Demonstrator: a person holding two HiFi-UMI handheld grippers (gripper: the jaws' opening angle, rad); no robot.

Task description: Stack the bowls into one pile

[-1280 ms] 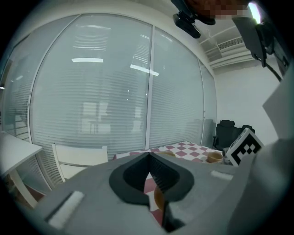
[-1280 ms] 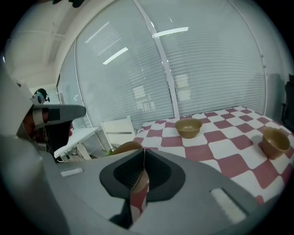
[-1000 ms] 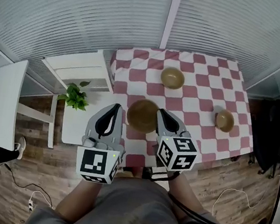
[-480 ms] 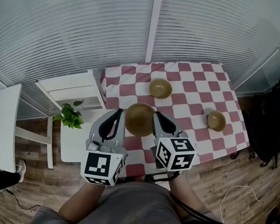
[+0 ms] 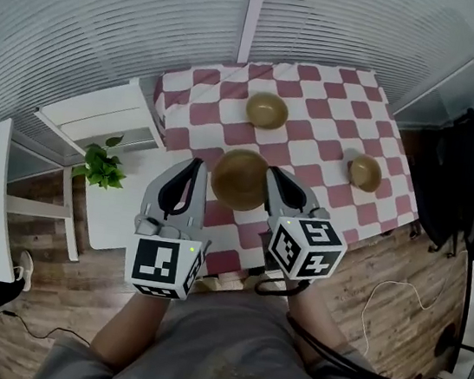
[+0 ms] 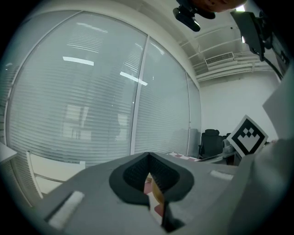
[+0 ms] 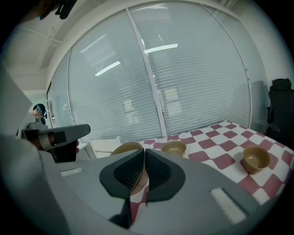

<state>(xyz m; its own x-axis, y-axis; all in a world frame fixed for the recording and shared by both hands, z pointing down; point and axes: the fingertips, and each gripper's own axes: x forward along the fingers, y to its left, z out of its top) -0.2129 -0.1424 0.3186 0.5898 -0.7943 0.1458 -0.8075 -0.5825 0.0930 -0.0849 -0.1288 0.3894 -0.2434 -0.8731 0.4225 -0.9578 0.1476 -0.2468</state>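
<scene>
Beside the large bowl [image 5: 238, 178], left gripper [image 5: 194, 166] and right gripper [image 5: 273, 176] hover closed, plant [image 5: 100, 168] leftward.

Red-and-white checked tablecloth [image 5: 315, 134] lies flat. Potted plant [image 5: 100, 168] stands at the edge of a white side table [image 5: 124, 216] — just left of the cloth. Wooden floor [image 5: 54, 307] beneath

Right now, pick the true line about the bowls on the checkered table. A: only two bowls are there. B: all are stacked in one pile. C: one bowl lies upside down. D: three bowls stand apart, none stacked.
D: the head view shows a large bowl, a medium bowl and a small bowl, each standing alone and open side up on the checkered table.
</scene>
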